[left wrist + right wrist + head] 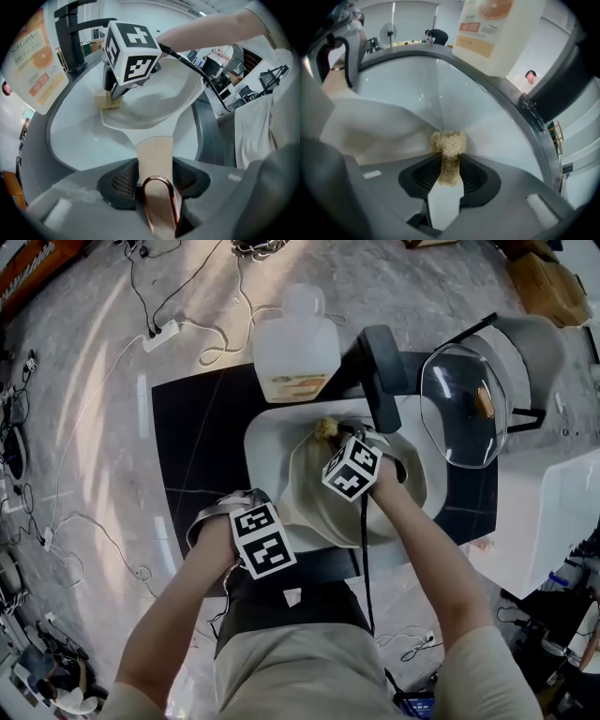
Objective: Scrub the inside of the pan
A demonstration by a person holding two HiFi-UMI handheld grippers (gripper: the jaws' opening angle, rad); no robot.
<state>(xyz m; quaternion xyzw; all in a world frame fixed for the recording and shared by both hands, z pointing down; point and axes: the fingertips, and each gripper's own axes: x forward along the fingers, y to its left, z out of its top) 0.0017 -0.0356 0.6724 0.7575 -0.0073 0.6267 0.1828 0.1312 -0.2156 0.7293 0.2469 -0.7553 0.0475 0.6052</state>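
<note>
A cream pan (309, 488) lies tilted in the white sink (267, 432). My left gripper (154, 177) is shut on the pan's beige handle (154, 154), whose copper-rimmed end loop sticks out toward the camera. My right gripper (447, 161) points steeply down and is shut on a yellow scrub sponge (447, 143). The sponge (327, 429) sits at the pan's far rim, close to the sink wall. In the left gripper view the right gripper's marker cube (131, 51) hangs over the pan (154, 101), with the sponge (108, 100) at its left edge.
A white detergent jug (295, 348) stands behind the sink, next to the black faucet (382, 371). A glass lid (464, 404) rests to the right of the sink. Cables and a power strip (161, 334) lie on the floor at the left.
</note>
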